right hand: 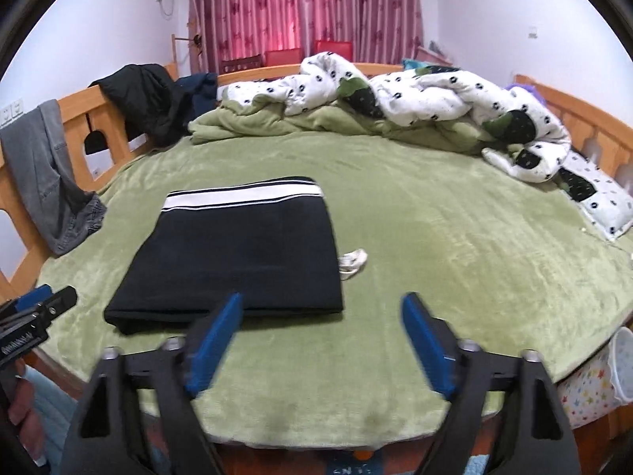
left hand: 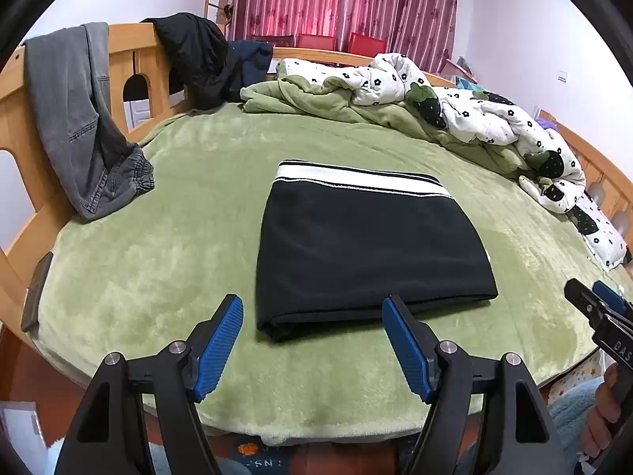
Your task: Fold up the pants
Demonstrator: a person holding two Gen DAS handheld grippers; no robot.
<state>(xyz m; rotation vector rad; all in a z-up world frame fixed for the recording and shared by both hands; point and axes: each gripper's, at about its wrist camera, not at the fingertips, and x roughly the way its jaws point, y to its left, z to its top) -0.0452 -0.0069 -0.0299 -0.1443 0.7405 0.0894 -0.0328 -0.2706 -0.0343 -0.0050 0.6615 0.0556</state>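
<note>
Left wrist view: the folded black pants (left hand: 368, 253), white-striped waistband at the far edge, lie flat near the middle of the green blanket (left hand: 158, 245), just ahead of my left gripper (left hand: 312, 308). Its blue pads stand apart above the near folded edge, nothing between them, tilted down toward the bed. My right gripper (right hand: 322, 308) hovers off the pants' near right corner, jaws spread wide, empty. A white drawstring (right hand: 354, 263) protrudes at the pants' right side. Grey jeans (left hand: 79, 118) hang over the wooden bed frame (left hand: 130, 51); a rumpled quilt (left hand: 455, 103) lies beyond.
</note>
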